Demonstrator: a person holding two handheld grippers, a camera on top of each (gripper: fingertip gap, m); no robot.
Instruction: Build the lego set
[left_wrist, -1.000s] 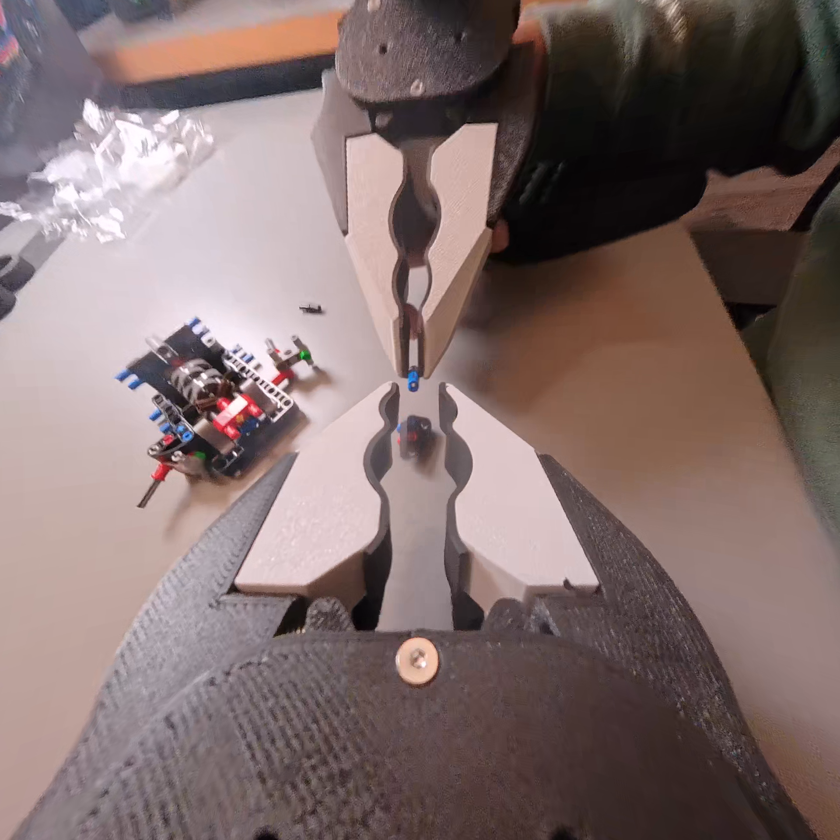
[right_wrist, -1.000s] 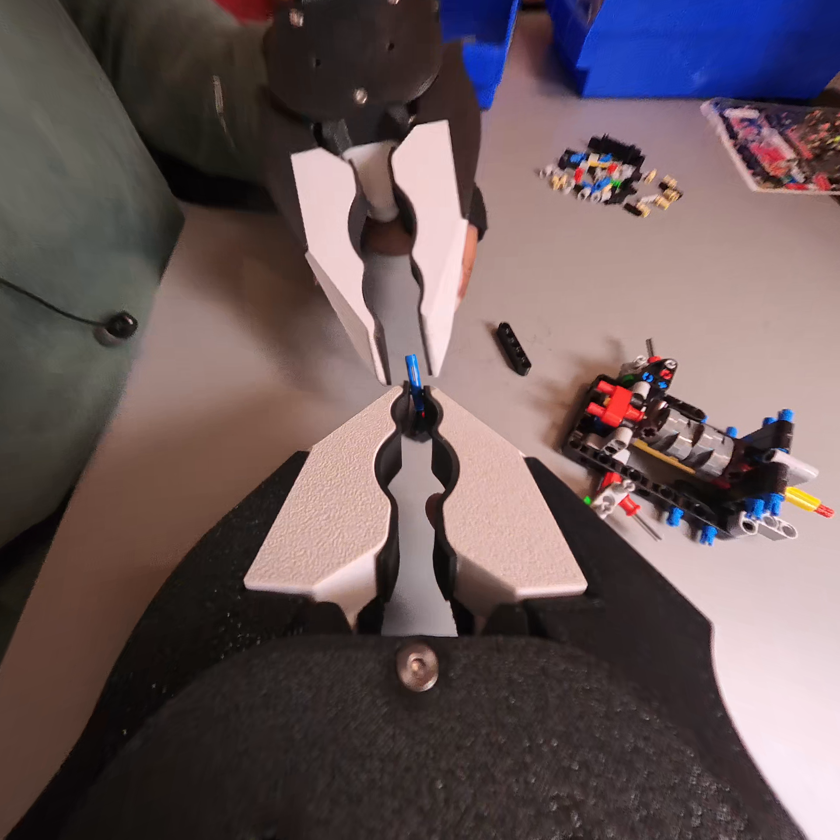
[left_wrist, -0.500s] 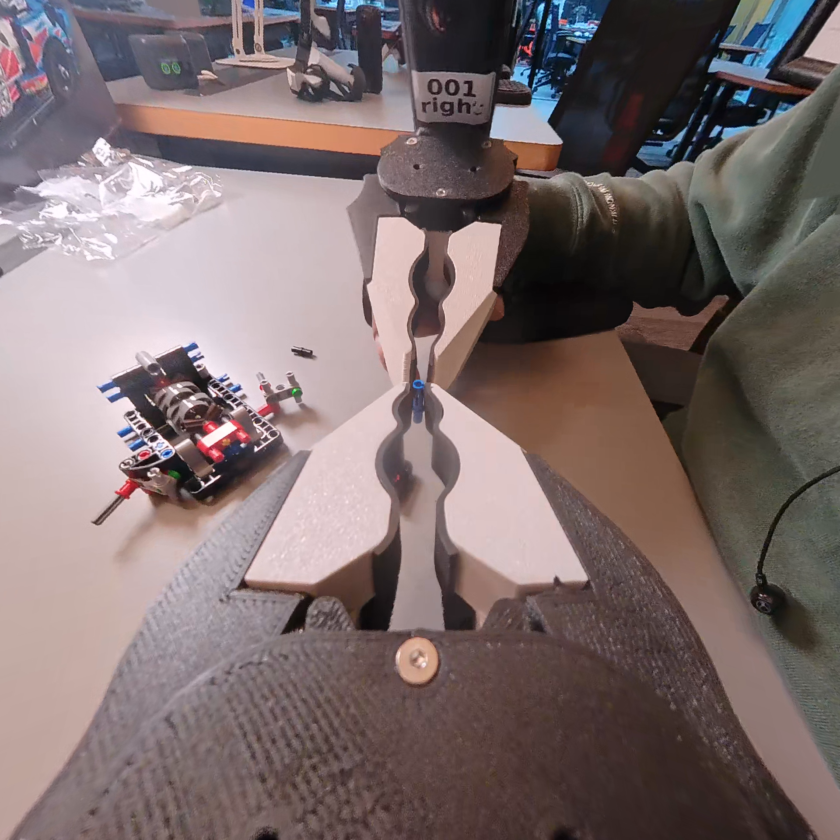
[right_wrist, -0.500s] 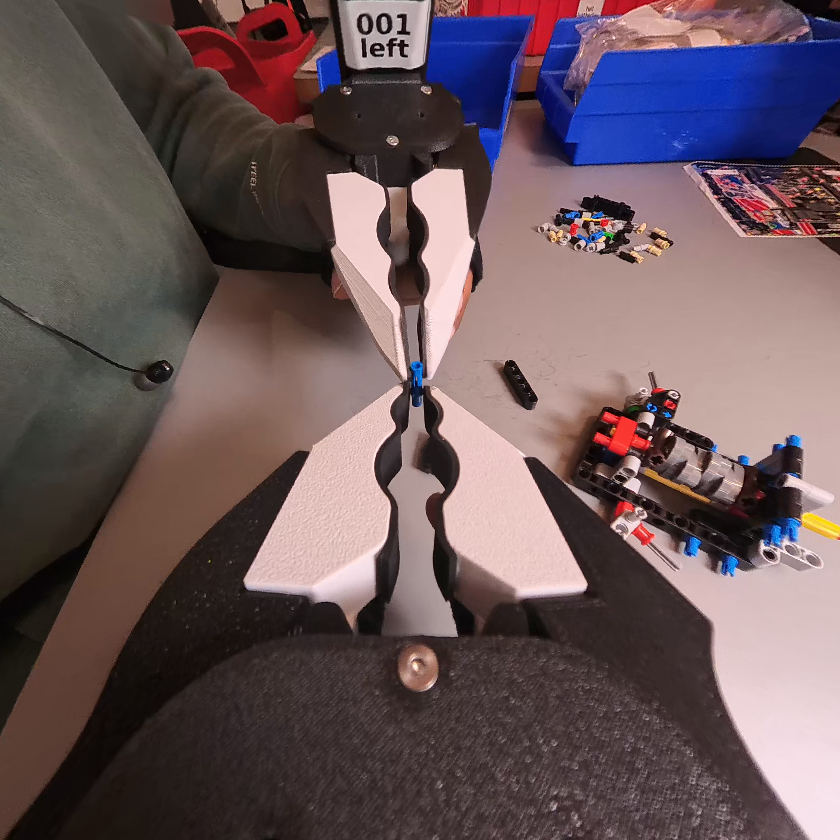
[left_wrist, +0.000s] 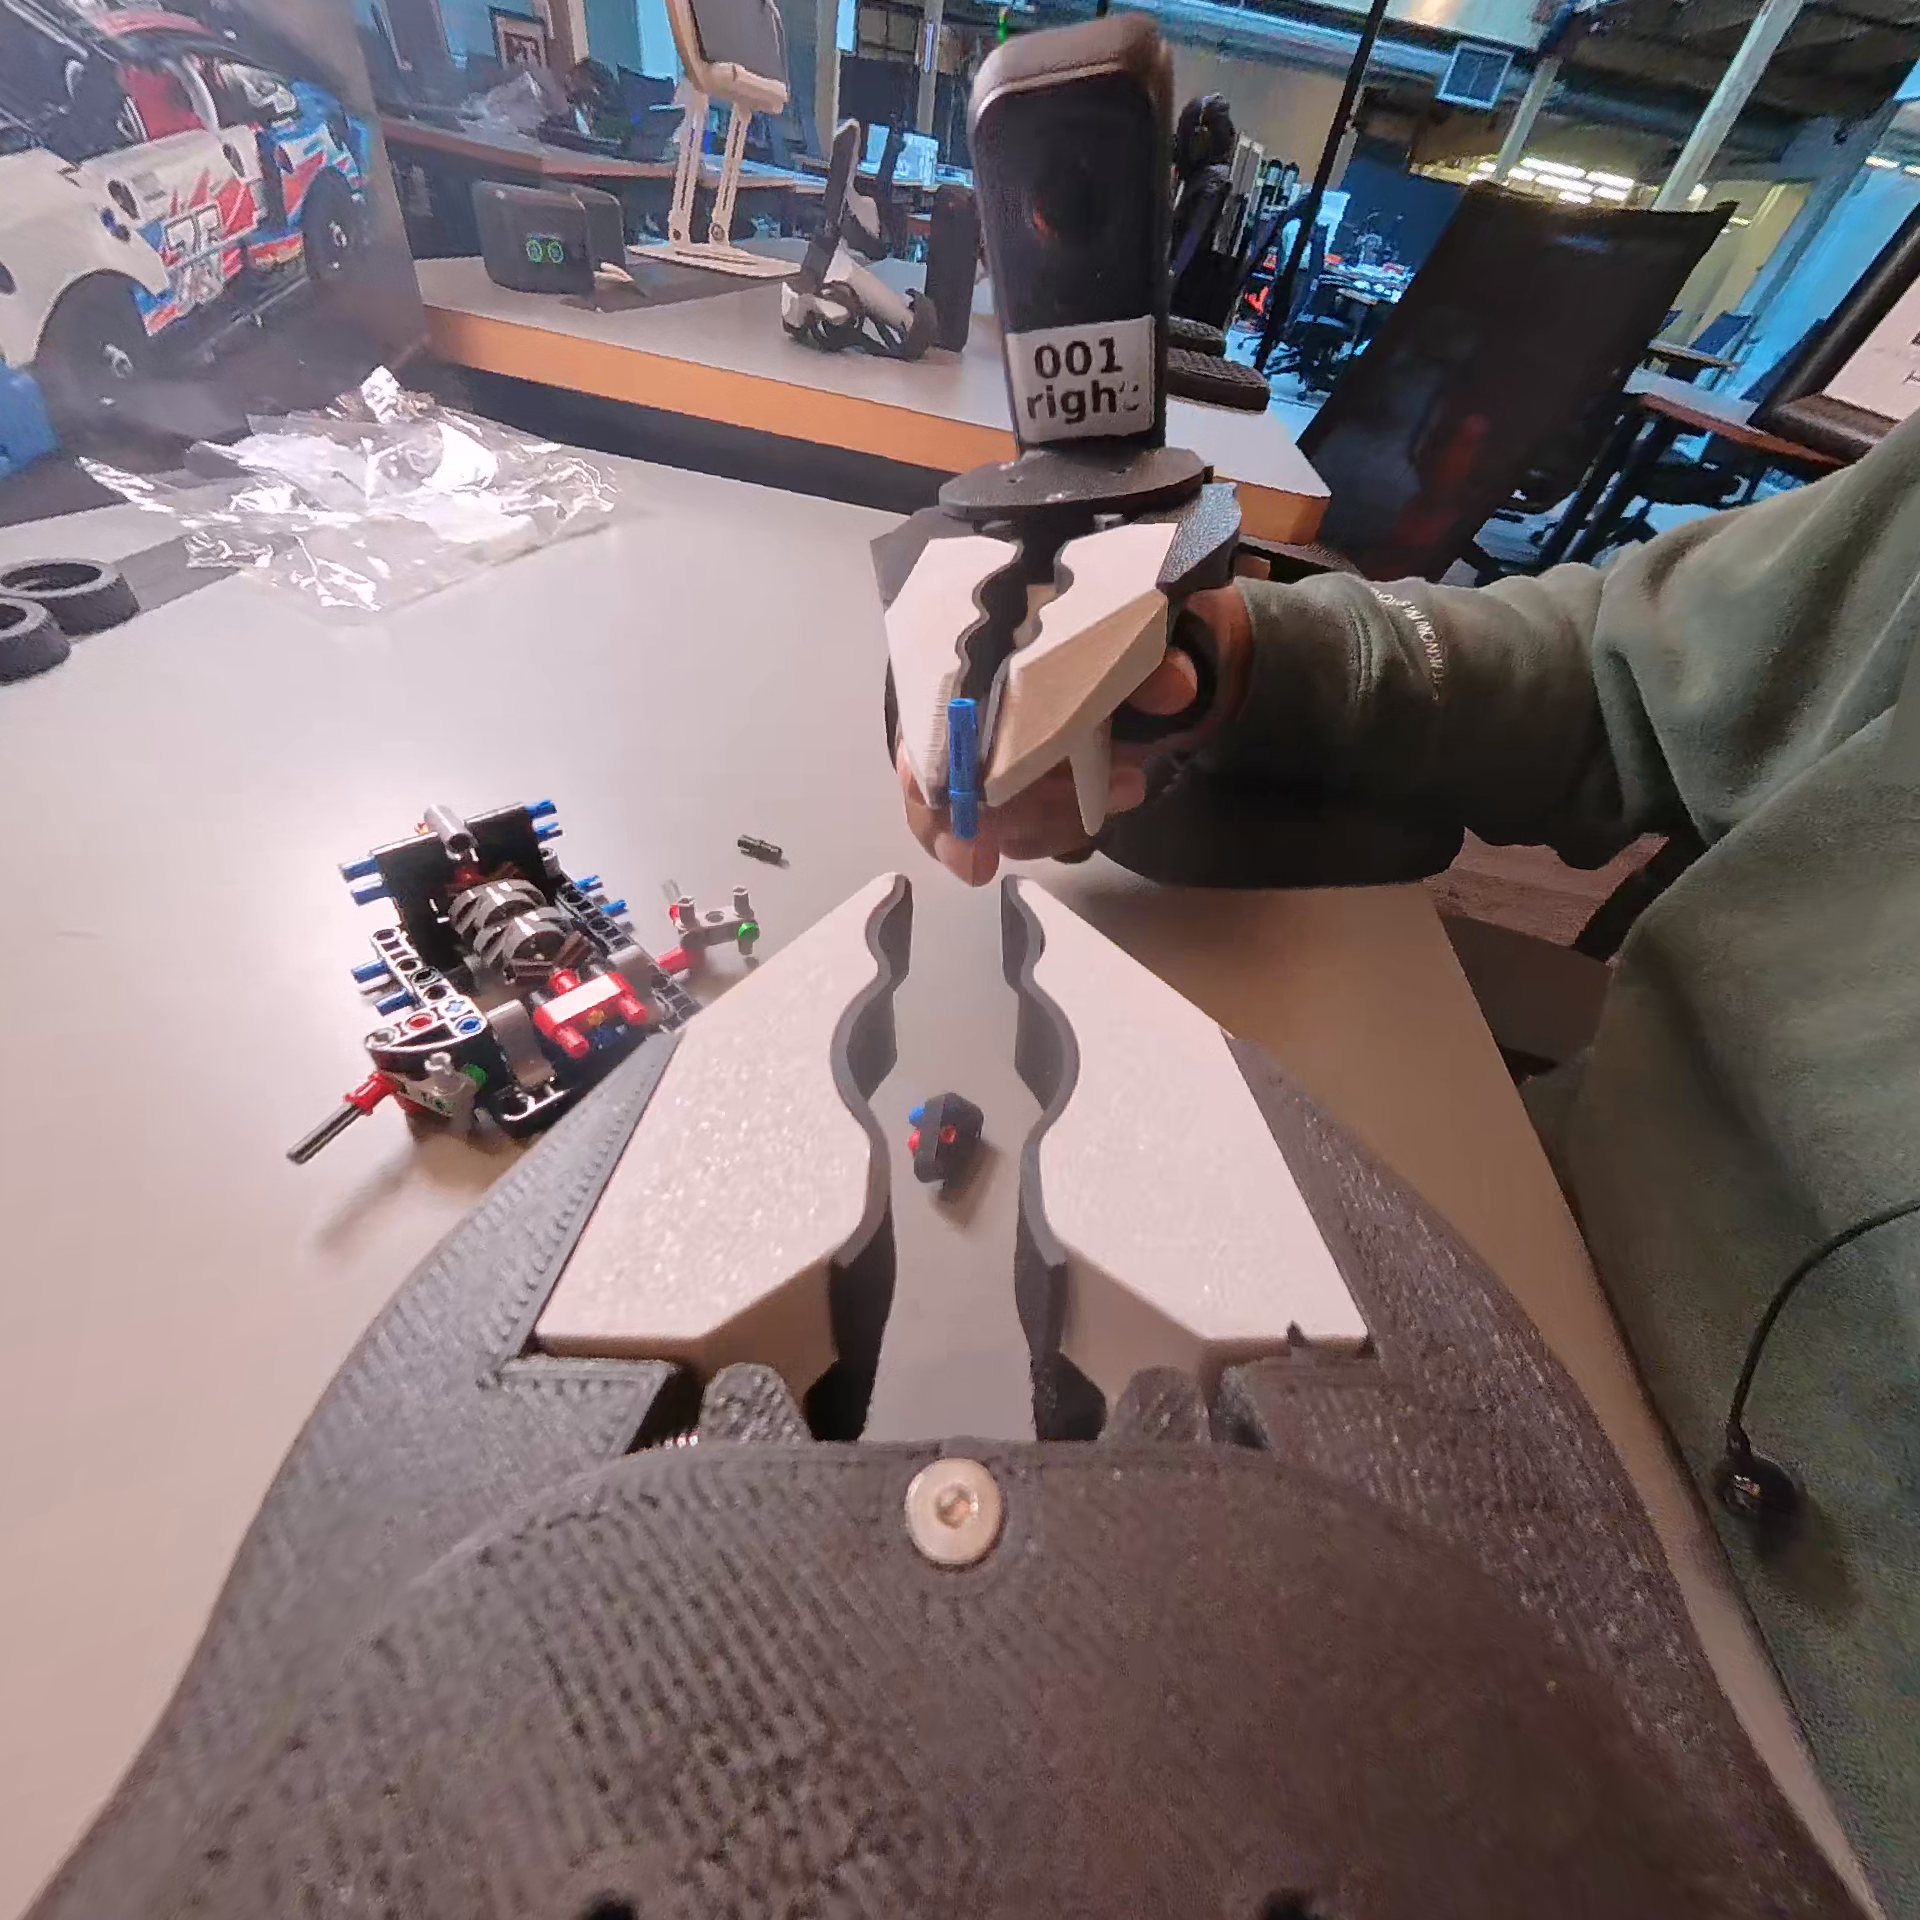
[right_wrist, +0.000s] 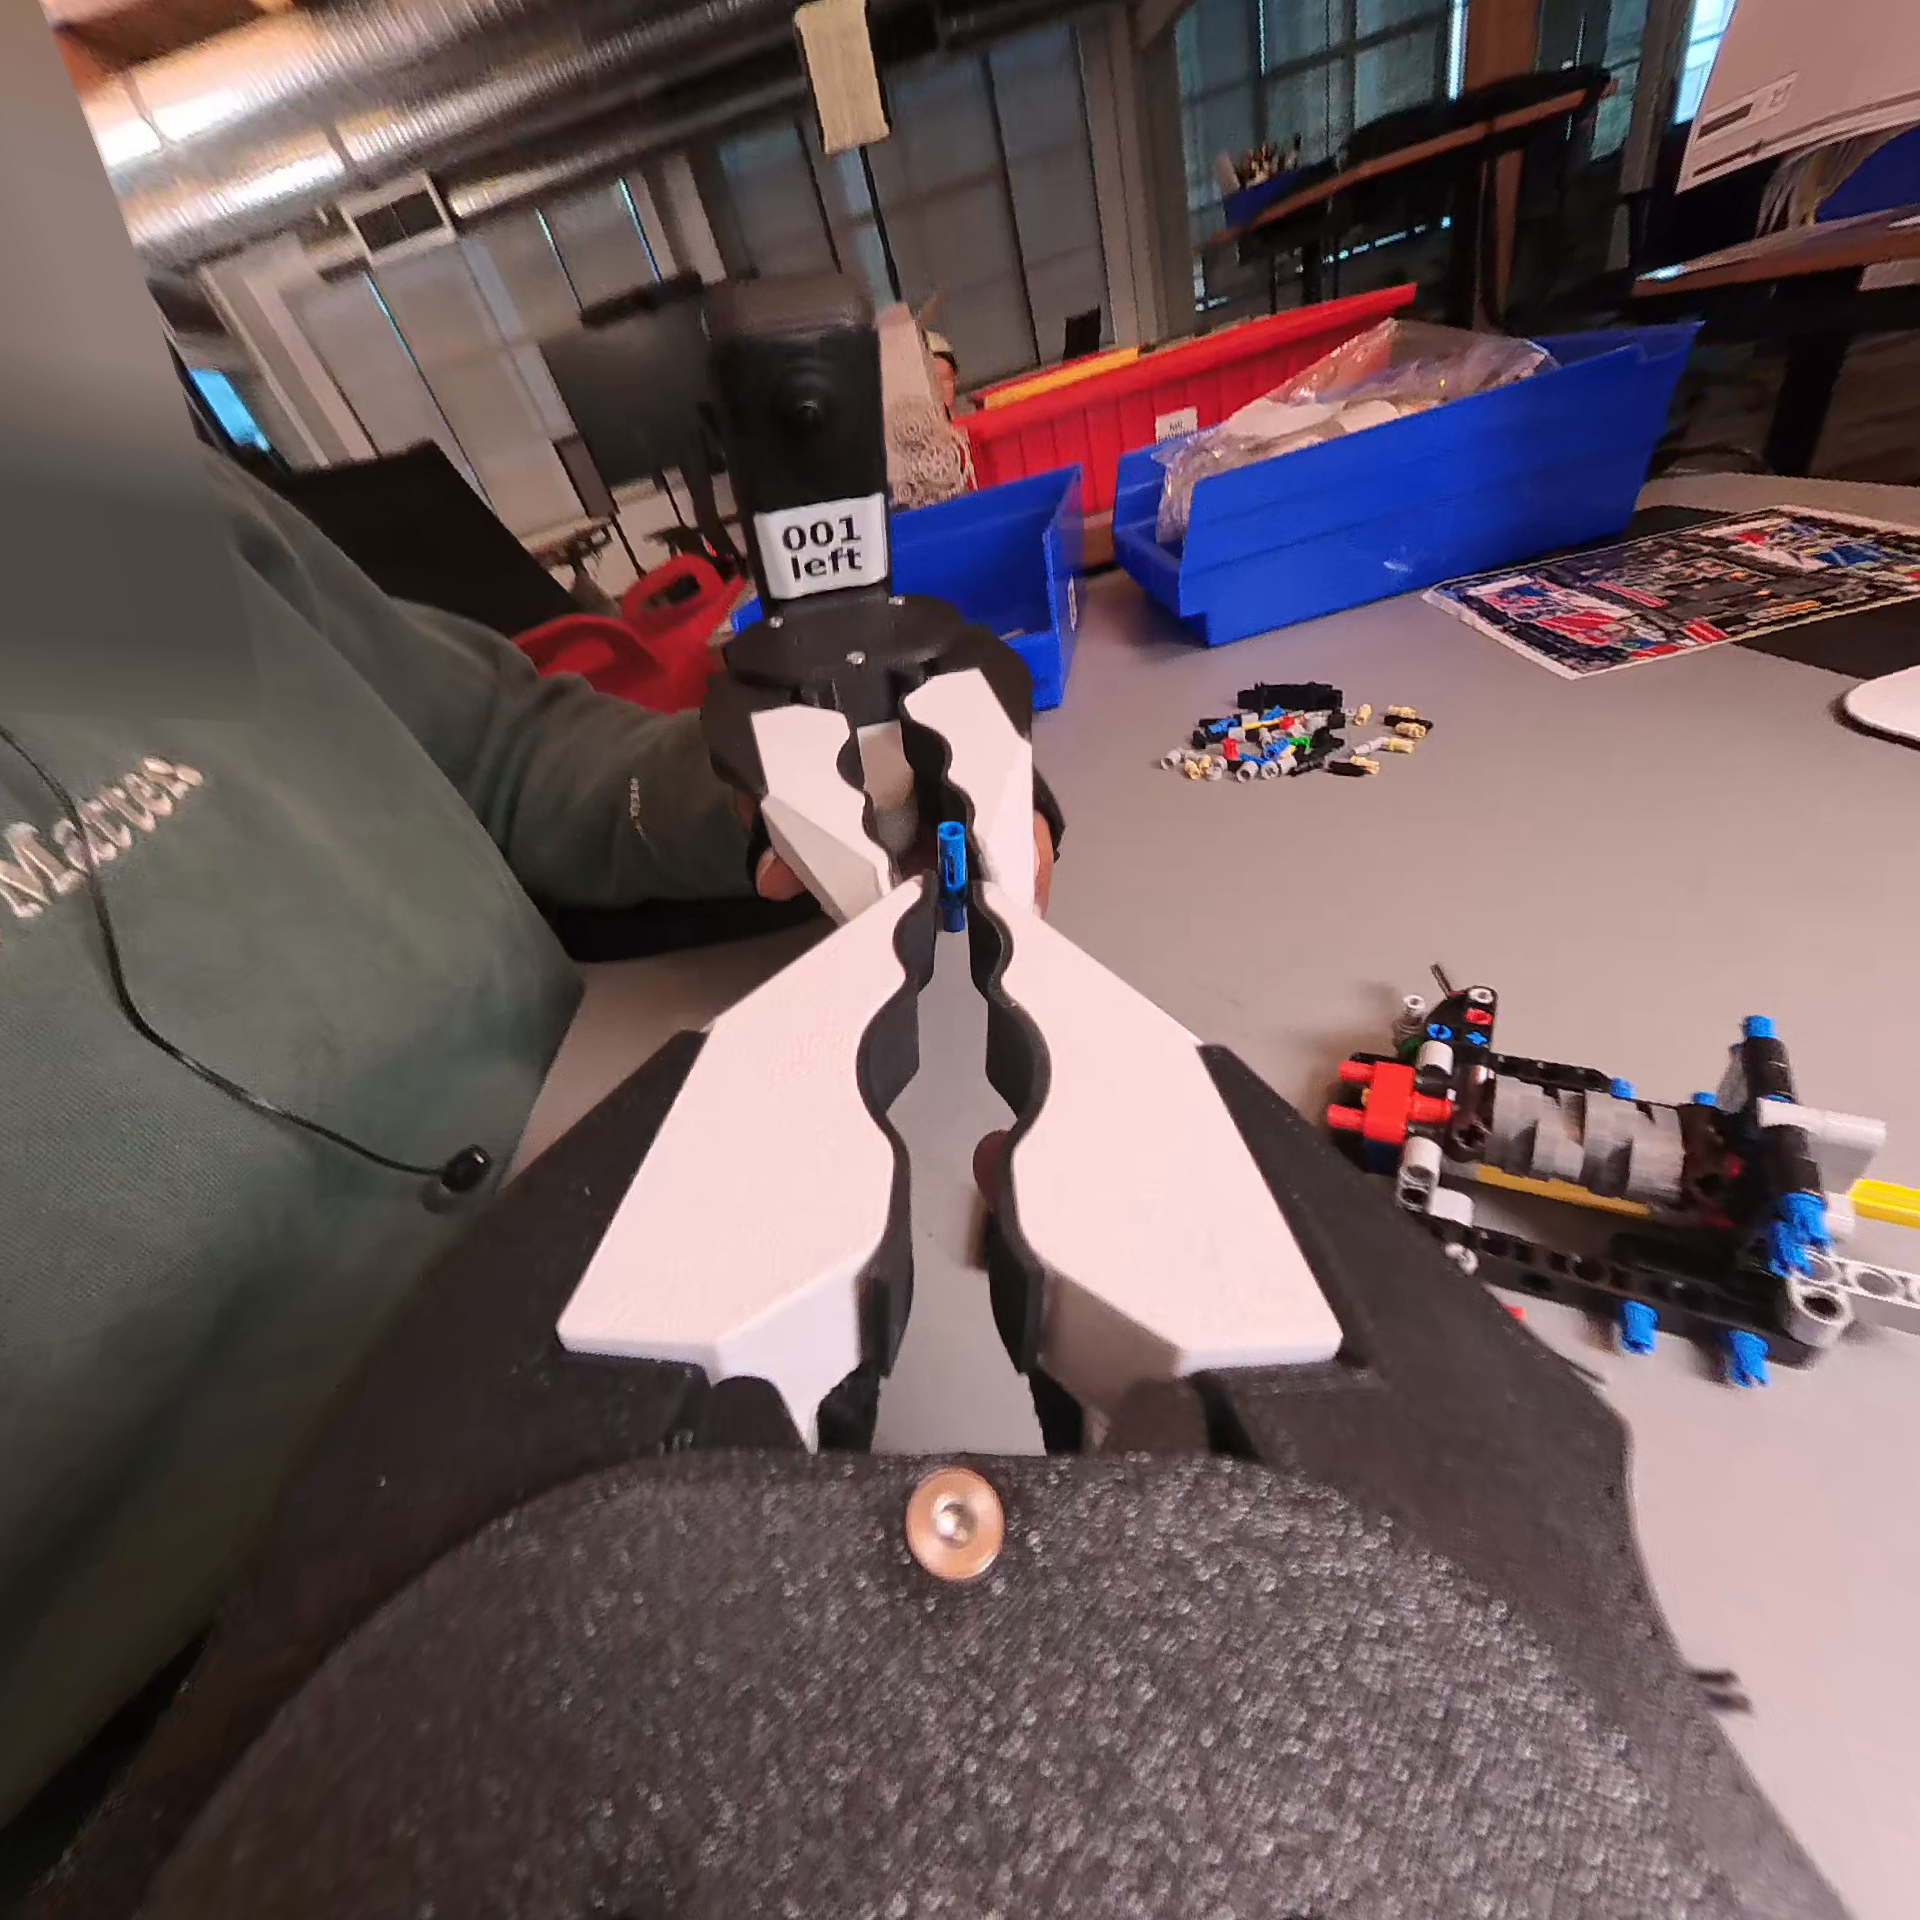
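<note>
My right gripper (right_wrist: 950, 894) is shut on a short blue pin (right_wrist: 950, 854) that stands upright between its tips, above the table. In the left wrist view it (left_wrist: 971, 800) hangs tilted, with the pin (left_wrist: 960, 764) in its tips. My left gripper (left_wrist: 954, 888) is open and empty, just in front of and below the right one. A small black piece with red and blue parts (left_wrist: 943, 1135) lies on the table between its fingers. The part-built black and grey chassis (left_wrist: 509, 966) (right_wrist: 1610, 1153) lies on the grey table to the side.
A small grey and red sub-assembly (left_wrist: 717, 920) and a black pin (left_wrist: 761, 847) lie by the chassis. A pile of loose parts (right_wrist: 1299, 743), blue bins (right_wrist: 1403, 540) and a booklet (right_wrist: 1683, 603) are farther off. Plastic bags (left_wrist: 364, 488) and tyres (left_wrist: 62, 603) lie at the far left.
Half a second ago the two grippers met tip to tip at the blue pin. Now my left gripper has opened and the two are apart; the right still holds the pin.
</note>
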